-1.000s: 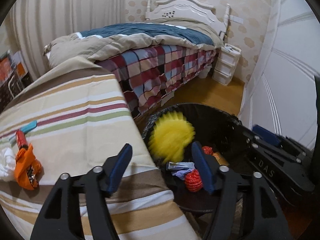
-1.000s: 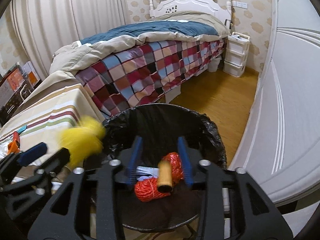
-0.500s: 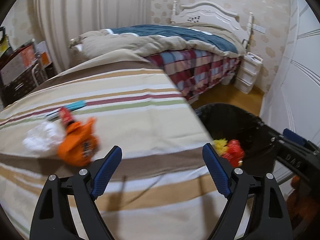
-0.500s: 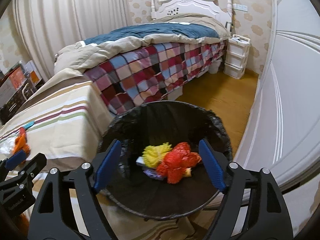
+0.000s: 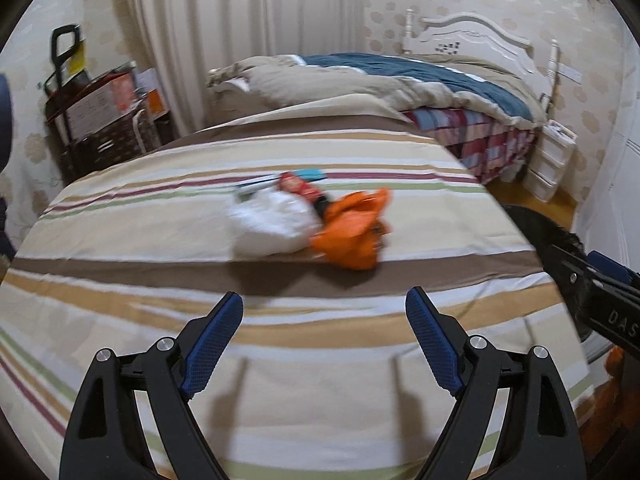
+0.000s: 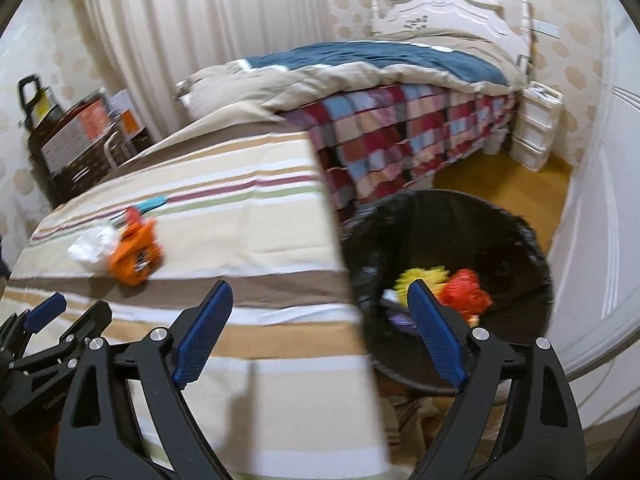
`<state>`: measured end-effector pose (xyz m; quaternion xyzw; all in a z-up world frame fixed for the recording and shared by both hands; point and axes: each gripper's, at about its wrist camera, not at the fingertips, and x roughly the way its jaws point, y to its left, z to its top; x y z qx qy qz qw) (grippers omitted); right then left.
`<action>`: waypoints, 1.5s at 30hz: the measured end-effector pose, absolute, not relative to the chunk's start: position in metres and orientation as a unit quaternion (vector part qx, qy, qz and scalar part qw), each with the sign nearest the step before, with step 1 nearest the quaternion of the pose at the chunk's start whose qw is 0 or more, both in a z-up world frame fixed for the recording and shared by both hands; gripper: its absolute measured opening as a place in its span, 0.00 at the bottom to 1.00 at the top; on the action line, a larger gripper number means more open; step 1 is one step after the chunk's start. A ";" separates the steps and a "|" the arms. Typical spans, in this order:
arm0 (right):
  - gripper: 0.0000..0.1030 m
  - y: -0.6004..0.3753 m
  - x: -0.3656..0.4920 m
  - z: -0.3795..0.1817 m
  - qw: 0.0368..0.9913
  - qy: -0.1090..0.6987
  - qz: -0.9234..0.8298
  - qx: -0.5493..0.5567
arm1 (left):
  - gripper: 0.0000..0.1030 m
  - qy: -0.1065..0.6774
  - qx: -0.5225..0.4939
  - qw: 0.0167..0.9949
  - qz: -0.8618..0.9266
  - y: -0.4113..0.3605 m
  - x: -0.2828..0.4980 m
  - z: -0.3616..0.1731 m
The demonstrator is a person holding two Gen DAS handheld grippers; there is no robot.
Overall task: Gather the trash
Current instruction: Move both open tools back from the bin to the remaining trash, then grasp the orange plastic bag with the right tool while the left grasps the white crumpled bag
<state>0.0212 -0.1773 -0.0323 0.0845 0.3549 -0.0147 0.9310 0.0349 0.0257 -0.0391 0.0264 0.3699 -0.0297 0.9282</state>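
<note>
Both empty, the left gripper [image 5: 324,344] gapes and the right gripper [image 6: 320,328] is opening, facing the crumpled orange wrapper [image 5: 352,236] mid-way across the striped bedspread [image 5: 120,320], ready to grab.

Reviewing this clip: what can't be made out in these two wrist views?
- Print on the orange wrapper: motion blur, both views.
- White wad: blurred, material unclear.
- Items under the yellow and red trash in the bin: hidden by the right claw finger.
- Bin in left view: cut off by the frame edge.
</note>
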 end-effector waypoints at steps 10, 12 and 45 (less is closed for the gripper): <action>0.84 -0.101 0.034 -0.042 0.921 0.384 0.045 0.036 | 0.81 0.381 -0.002 0.924 0.028 0.094 0.034 -0.042; 0.84 -0.090 0.038 -0.043 0.919 0.389 0.053 0.029 | 0.81 0.385 -0.009 0.922 0.037 0.105 0.035 -0.043; 0.45 -0.061 0.101 -0.049 0.907 0.419 0.049 -0.001 | 0.82 0.390 -0.022 0.920 0.025 0.118 0.056 -0.043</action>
